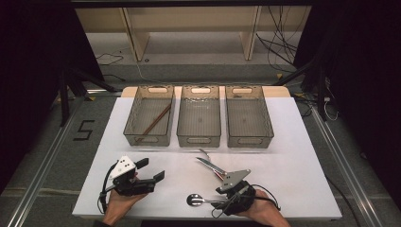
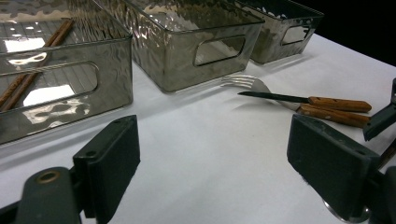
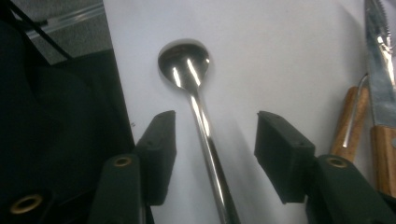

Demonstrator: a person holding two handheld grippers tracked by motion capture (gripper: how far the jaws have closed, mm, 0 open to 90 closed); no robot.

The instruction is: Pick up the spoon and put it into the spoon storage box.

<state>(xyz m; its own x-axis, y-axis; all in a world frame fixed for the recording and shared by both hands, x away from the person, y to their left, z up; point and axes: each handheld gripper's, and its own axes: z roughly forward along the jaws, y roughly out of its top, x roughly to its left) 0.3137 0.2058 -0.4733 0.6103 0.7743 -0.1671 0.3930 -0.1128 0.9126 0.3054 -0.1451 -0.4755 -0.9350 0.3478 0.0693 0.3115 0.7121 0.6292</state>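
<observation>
A steel spoon (image 1: pixel 194 199) lies near the table's front edge, bowl to the left. My right gripper (image 1: pixel 218 203) is low over its handle. In the right gripper view the spoon (image 3: pixel 184 63) runs up between the two jaws; both pads stand clear of the handle, so my right gripper (image 3: pixel 215 135) is open. A knife (image 1: pixel 208 165) and a fork (image 1: pixel 204 153), both wooden-handled, lie crossed just beyond it. At the front left my left gripper (image 1: pixel 151 169) rests open with nothing between its jaws, and my left gripper (image 2: pixel 212 154) points toward the fork (image 2: pixel 247 84) and knife (image 2: pixel 280 97).
Three grey see-through bins stand in a row at the back of the white table (image 1: pixel 293 142): left bin (image 1: pixel 130 127), middle bin (image 1: pixel 198 138), right bin (image 1: pixel 269 127). Brown chopsticks (image 1: pixel 153 124) lie in the left bin. The knife blade (image 3: pixel 380 70) lies close to my right jaw.
</observation>
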